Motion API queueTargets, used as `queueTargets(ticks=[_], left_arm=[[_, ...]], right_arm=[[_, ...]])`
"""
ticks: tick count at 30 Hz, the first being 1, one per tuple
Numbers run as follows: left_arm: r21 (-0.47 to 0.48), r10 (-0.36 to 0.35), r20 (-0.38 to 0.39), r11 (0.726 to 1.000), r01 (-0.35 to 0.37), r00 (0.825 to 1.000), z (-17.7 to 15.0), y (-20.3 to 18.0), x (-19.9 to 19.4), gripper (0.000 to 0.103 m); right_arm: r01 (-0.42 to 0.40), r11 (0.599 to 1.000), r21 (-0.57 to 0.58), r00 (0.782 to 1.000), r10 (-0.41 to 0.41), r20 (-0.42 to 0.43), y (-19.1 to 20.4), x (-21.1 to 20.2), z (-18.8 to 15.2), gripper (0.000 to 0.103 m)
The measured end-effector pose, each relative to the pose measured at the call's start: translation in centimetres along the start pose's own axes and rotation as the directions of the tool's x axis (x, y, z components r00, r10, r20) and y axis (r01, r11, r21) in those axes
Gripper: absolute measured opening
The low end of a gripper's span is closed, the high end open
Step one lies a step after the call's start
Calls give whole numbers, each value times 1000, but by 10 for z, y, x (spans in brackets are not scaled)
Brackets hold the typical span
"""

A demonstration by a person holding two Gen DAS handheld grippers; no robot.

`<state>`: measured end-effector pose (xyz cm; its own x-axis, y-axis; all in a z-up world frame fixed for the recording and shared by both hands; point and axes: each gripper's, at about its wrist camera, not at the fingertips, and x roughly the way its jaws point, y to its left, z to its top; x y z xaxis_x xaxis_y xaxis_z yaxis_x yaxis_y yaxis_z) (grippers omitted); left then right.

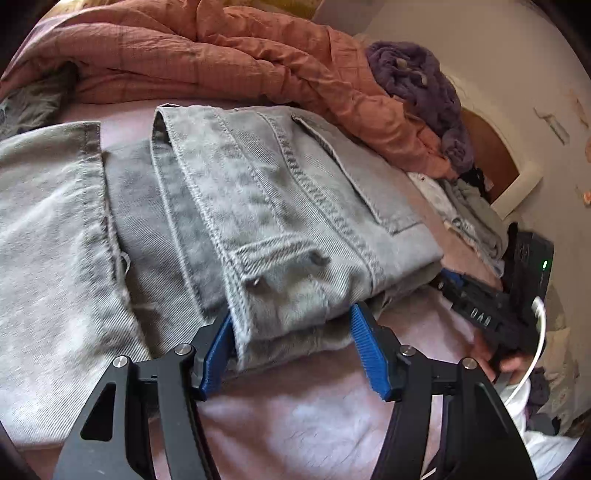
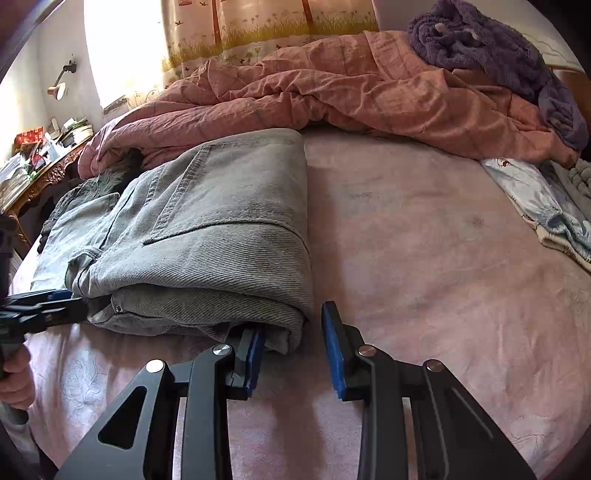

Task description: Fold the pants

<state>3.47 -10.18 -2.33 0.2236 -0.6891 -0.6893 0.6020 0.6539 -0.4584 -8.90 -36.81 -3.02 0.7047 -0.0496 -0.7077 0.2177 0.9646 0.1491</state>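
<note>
Two views. Left wrist: left gripper (image 1: pixel 291 347) stands wide, its blue pads flanking the waistband edge of the folded grey pants (image 1: pixel 258 206) on the pink bed sheet (image 1: pixel 295 417). Right wrist: right gripper (image 2: pixel 295 343) stands narrow astride the pants' folded corner; grip unclear

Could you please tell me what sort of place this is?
Most likely a bedroom: grey pants lie on a pink-sheeted bed, with a rumpled salmon quilt and a curtained window behind.
</note>
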Motion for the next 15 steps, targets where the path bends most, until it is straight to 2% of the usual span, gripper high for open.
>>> queueTargets(ticks=[3, 4, 5, 6, 9, 11, 13, 15], left_arm=[[-119, -65, 35, 991, 68, 997, 4, 8, 5, 59], [-137, -78, 47, 987, 84, 996, 3, 9, 6, 55], [-151, -92, 62, 983, 101, 994, 2, 11, 5, 40], [-170, -119, 71, 977, 129, 990, 1, 13, 4, 34], [-169, -143, 114, 972, 161, 983, -4, 17, -2, 29], [-128, -95, 98, 986, 107, 991, -4, 11, 0, 32], [-72, -82, 74, 994, 87, 994, -5, 4, 3, 43], [3, -89, 39, 996, 89, 995, -4, -4, 5, 58]], right_arm=[[7, 1000, -8, 1000, -7, 1, 0, 1, 0, 30], [10, 1000, -9, 1000, -10, 2, 0, 1, 0, 30], [10, 1000, -8, 1000, -10, 2, -1, 1, 0, 30], [4, 1000, 2, 1000, -4, 1, -1, 1, 0, 30], [-55, 995, 81, 998, 54, 9, -11, 0, 1, 30], [-94, 988, 119, 996, 93, 11, -15, 1, 1, 30], [-91, 990, 112, 996, 92, 0, -12, 4, 0, 30], [-52, 997, 63, 998, 53, -21, -3, 9, 0, 30]])
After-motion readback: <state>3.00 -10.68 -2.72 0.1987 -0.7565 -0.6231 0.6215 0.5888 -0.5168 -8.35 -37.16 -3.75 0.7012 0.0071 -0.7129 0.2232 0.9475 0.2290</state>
